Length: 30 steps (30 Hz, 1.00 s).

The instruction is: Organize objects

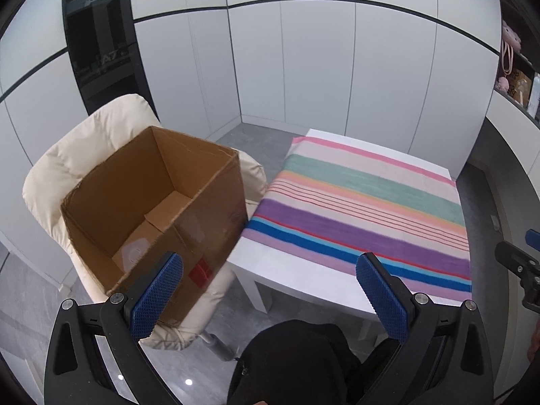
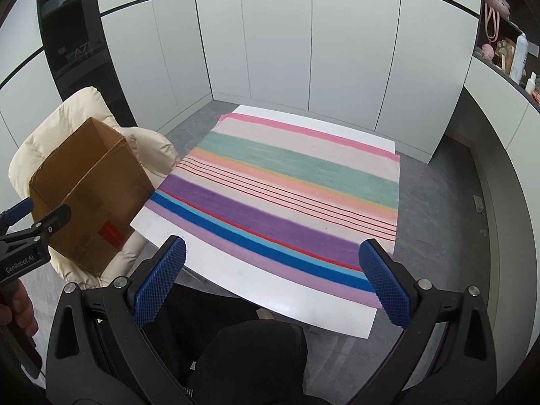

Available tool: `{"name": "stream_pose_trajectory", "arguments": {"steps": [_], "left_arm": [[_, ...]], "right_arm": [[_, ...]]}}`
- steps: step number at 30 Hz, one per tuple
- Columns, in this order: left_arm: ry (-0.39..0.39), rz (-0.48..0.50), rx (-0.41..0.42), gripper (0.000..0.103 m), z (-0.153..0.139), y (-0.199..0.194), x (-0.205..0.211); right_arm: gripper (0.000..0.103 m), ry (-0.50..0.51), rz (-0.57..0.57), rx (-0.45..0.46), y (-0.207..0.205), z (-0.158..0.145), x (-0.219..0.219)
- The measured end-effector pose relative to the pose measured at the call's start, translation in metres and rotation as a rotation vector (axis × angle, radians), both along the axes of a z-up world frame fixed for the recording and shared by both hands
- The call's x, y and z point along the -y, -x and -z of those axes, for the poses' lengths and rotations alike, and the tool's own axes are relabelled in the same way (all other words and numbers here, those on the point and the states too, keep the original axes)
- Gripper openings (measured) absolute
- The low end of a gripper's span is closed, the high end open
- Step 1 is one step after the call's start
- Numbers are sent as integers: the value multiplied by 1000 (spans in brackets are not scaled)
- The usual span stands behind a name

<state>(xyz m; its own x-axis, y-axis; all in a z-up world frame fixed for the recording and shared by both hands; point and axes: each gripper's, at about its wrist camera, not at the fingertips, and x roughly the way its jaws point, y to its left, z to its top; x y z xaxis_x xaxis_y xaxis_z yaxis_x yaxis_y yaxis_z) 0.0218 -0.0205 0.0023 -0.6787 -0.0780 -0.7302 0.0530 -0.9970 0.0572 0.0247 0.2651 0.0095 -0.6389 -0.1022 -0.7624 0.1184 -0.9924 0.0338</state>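
Note:
An open cardboard box (image 1: 158, 209) rests tilted on a cream padded chair (image 1: 71, 165); a pale round item (image 1: 135, 253) lies on its floor. The same box (image 2: 91, 199) shows at the left of the right wrist view. A striped cloth (image 1: 364, 206) covers a low white table (image 1: 293, 270), and nothing lies on the cloth (image 2: 287, 189). My left gripper (image 1: 270, 287) is open and empty, held above the gap between box and table. My right gripper (image 2: 273, 276) is open and empty over the table's near edge (image 2: 270, 290). The left gripper's side (image 2: 30, 233) appears at the far left of the right wrist view.
White wall panels (image 1: 303, 67) surround the table, with a dark glass panel (image 1: 98, 44) behind the chair. A shelf (image 2: 506, 50) at the upper right holds pink plush items and bottles. A person's dark-clothed knees (image 2: 256, 361) sit below the grippers. Grey floor (image 2: 438, 209) lies right of the table.

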Motion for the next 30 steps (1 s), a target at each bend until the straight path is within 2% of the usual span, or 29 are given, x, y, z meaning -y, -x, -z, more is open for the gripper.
{"name": "stream_pose_trajectory", "arguments": {"steps": [10,14,30], "left_arm": [[-24,6,49,103,10,1,-7],[7,10,48,103,11,2,-10],[8,18,37,103,11,2,-11]], "right_arm": [[103,0,-13,17,3,6,3],[103,-9,-17,26,4,8,5],[103,-11,-27,25,5,9,6]]}}
